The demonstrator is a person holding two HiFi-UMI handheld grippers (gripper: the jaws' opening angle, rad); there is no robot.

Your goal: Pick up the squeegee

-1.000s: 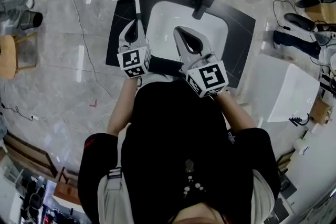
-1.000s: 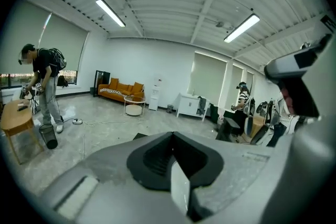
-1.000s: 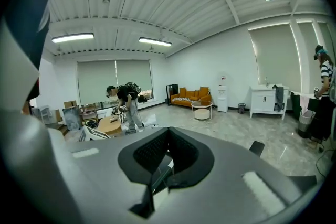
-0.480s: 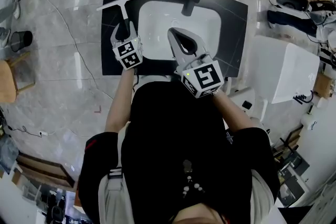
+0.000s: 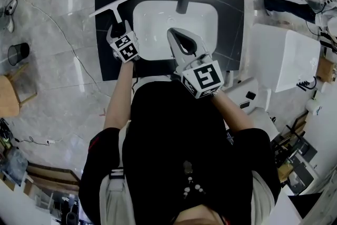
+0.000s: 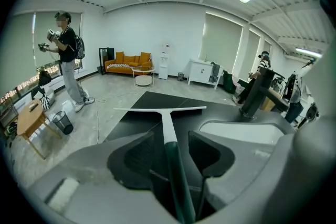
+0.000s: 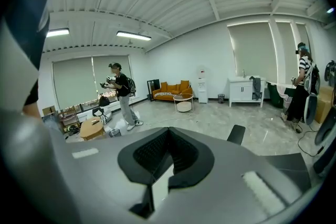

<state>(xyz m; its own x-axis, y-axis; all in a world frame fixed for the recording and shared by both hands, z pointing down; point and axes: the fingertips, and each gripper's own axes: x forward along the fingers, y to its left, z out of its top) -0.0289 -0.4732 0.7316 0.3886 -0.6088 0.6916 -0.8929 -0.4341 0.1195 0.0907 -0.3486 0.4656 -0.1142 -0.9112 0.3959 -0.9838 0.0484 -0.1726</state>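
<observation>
White-bladed and dark-handled, the squeegee (image 5: pixel 117 8) lies flat on the black countertop (image 5: pixel 108 60) beside the sink basin (image 5: pixel 158 18), its handle untouched between the left gripper's (image 5: pixel 119 26) opening jaws, so squeezing shut on it seems next, while the right gripper (image 5: pixel 180 39) waits clenched and empty.

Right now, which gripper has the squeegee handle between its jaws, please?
The left gripper: its opening jaws straddle the squeegee handle; the right gripper is shut, empty.
</observation>
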